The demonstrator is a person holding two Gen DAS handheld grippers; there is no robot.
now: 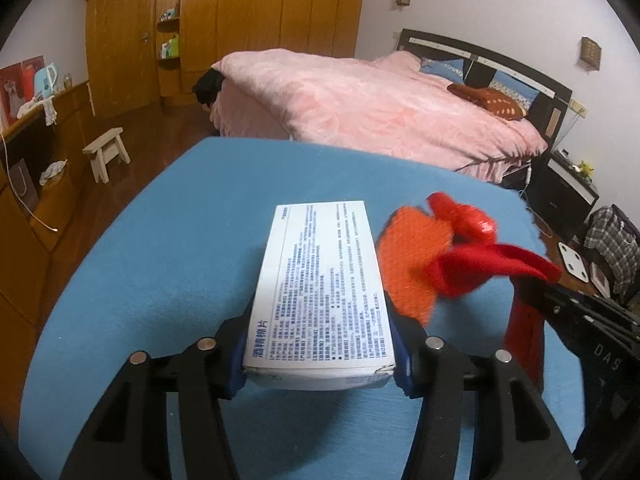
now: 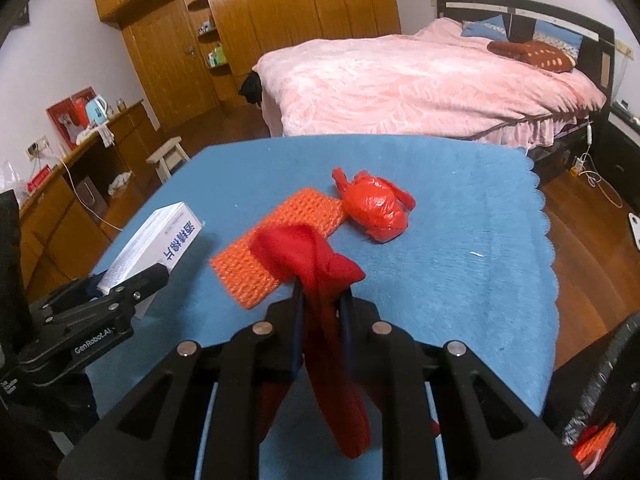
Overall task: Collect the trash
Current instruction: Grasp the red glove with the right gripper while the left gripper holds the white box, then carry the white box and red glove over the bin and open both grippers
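Observation:
My left gripper [image 1: 320,354] is shut on a white box with printed text [image 1: 320,288], held above the blue cloth-covered table [image 1: 160,260]. The box also shows in the right wrist view [image 2: 152,246], held by the left gripper [image 2: 132,284]. My right gripper [image 2: 322,300] is shut on a red cloth [image 2: 308,256] that hangs down between its fingers; it also shows in the left wrist view [image 1: 492,266]. An orange foam net [image 2: 276,240] and a knotted red plastic bag [image 2: 376,208] lie on the table.
A bed with a pink cover [image 2: 420,80] stands beyond the table. Wooden wardrobes [image 2: 280,12] line the back wall. A small white stool [image 2: 170,158] and a wooden desk [image 2: 80,184] stand at the left. A dark bag with orange net in it [image 2: 596,440] shows at lower right.

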